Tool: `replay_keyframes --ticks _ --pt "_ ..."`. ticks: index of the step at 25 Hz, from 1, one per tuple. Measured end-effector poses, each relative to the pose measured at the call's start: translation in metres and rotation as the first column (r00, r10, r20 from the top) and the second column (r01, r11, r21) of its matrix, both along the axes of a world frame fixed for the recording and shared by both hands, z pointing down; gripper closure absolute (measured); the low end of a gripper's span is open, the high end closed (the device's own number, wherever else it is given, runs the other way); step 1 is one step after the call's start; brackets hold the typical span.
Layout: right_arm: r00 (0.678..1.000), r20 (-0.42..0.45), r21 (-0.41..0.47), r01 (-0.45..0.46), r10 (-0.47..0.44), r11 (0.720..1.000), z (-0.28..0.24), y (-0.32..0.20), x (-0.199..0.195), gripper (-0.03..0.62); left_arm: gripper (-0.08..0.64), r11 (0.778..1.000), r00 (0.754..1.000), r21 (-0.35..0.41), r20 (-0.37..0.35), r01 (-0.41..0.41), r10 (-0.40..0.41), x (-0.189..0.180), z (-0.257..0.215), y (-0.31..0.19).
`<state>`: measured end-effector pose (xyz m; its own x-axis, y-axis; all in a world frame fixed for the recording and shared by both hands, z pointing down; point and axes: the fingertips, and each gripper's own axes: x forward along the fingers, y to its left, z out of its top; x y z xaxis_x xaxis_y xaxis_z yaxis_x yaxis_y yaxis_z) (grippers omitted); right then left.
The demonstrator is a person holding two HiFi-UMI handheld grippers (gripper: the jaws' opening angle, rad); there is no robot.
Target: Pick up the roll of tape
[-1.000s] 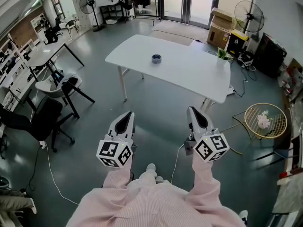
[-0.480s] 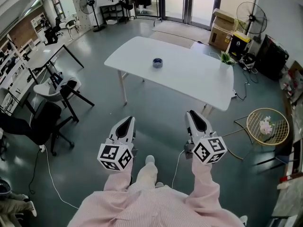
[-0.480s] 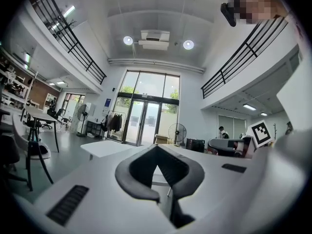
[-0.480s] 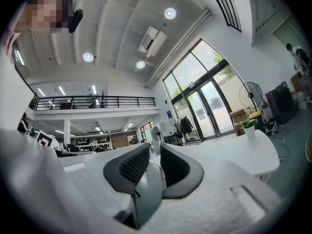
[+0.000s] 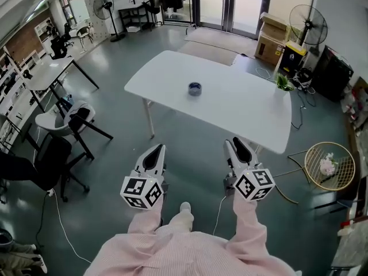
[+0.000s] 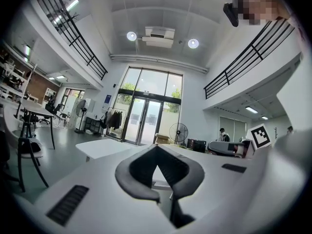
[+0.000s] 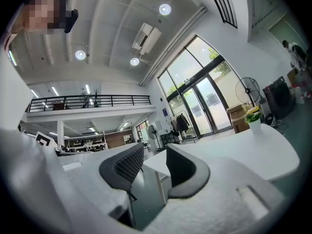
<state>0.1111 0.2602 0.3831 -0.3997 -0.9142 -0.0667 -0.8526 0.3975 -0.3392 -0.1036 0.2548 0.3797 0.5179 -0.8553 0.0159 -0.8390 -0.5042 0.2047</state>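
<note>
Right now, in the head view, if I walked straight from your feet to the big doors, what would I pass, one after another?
Shoe → white table → roll of tape lying on the table → beige mat → glass doors.

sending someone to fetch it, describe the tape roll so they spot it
Look for the big white table on the grey floor. The roll of tape lies on it, left of the middle: a small dark ring, unlike the green plant at the right corner.
</note>
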Motion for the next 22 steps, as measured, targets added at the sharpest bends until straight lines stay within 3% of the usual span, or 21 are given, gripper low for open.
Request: replay_keyframes --ticks 11,22 --pt "0.999 0.046 -0.033 -0.022 0.024 0.999 0.001 -0.106 -0.016 0.465 0.560 0.999 0.999 -0.010 -0.031 -0.043 0.043 -0.017 -0.001 -0.116" --pt "0.998 0.056 -0.049 -0.010 0.013 0.999 0.008 -0.174 -0.029 0.465 0.560 0.995 0.995 -0.054 -0.051 -0.086 0.084 -0.021 0.013 -0.183"
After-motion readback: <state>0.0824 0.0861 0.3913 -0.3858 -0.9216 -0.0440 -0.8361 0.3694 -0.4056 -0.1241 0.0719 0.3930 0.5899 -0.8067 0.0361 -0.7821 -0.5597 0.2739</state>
